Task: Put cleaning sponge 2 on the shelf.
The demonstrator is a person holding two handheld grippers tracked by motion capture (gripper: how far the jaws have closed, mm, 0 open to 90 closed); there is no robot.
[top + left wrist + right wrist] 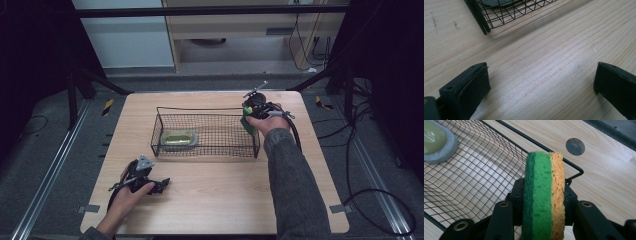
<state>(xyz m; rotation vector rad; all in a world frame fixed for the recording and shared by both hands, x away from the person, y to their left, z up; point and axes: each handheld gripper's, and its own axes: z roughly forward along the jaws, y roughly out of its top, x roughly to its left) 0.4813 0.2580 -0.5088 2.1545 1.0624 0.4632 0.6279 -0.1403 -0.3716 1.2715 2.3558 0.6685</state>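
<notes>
My right gripper (pixel 250 117) is shut on a green and orange sponge (pixel 544 195), held on edge between its jaws over the right end of the black wire basket (pixel 252 131); the same sponge (pixel 248 122) peeks out beside the hand. A yellow-green scrubber with a grey rim (pixel 178 139) lies in the basket's left end, and that scrubber (pixel 436 141) sits at the top left of the right gripper view. My left gripper (pixel 162 184) rests on the table near its front left, open, with bare wood between its jaws (pixel 541 87).
The wooden table (pixel 215 200) has a round grey plug (pixel 575 146) near its far right corner. A basket corner (pixel 484 25) lies just ahead of the left gripper. Cables trail on the floor to the right (pixel 370 195).
</notes>
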